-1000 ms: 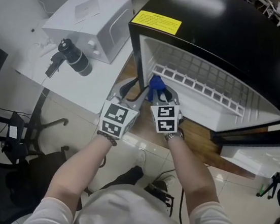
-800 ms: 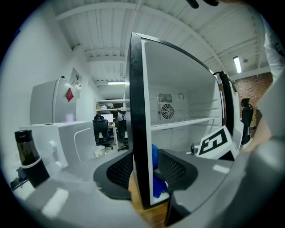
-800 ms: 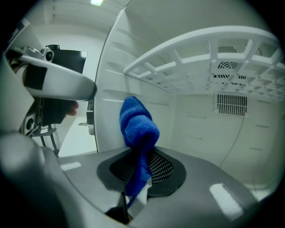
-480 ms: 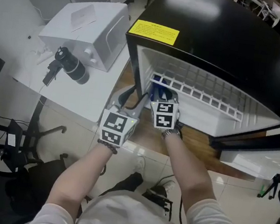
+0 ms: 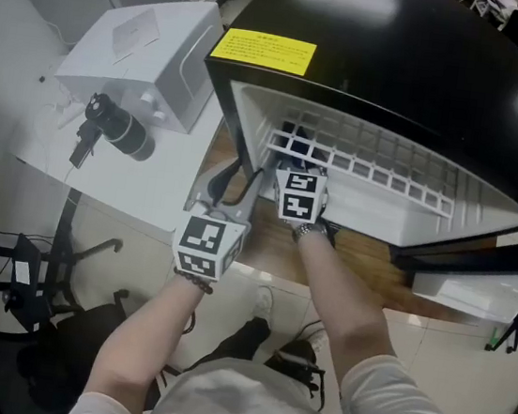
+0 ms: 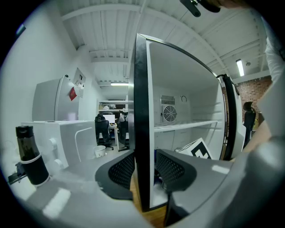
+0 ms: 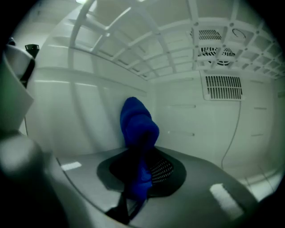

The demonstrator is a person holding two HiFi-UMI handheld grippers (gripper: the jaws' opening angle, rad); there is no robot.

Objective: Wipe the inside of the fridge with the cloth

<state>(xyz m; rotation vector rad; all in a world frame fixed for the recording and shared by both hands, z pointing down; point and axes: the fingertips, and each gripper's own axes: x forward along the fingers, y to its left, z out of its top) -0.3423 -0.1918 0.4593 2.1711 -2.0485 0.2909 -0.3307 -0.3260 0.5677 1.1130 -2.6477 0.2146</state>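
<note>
The black fridge (image 5: 403, 50) stands open toward you on a wooden board (image 5: 375, 259). Your left gripper (image 5: 234, 177) straddles its side wall (image 6: 141, 111), and its jaws have just been closing onto that edge, likely to steady the cabinet while you wipe; your right gripper (image 7: 140, 164) reaches in beneath the wire shelf (image 5: 368, 168), pinching the blue cloth (image 7: 138, 129), whose bunched end stands ahead of the tips near the left inner wall, so contact seems close. The white liner looks smooth and unsoiled; beside the fridge, a white table (image 5: 103, 171) carries a white box (image 5: 153, 41) and a black camera (image 5: 118, 128).
</note>
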